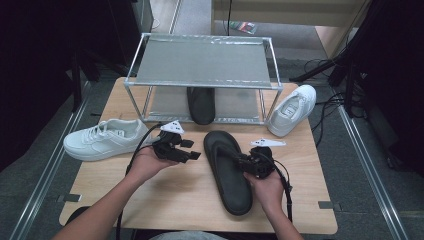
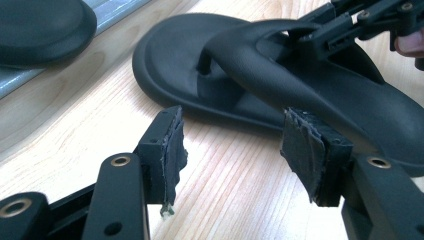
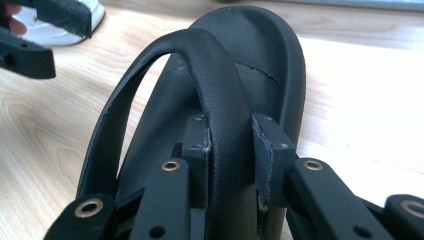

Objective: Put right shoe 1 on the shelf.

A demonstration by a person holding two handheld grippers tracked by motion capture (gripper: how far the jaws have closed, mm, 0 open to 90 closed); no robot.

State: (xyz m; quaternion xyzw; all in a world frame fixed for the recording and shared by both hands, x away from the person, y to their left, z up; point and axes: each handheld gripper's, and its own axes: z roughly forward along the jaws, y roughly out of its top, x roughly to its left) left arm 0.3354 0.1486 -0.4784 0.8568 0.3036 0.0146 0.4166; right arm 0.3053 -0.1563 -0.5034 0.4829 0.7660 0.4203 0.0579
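Right gripper (image 3: 230, 155) pinches the flip-flop (image 1: 227, 170) strap (image 3: 220, 100) mid-tabletop; left gripper (image 2: 232, 150) spread, empty. The flexible strap could slip free on lifting.

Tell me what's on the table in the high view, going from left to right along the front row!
White sneaker → left gripper, jaws open → black flip-flop → right gripper, clamped on the flip-flop's strap → second white sneaker, farther back by the rack's corner.
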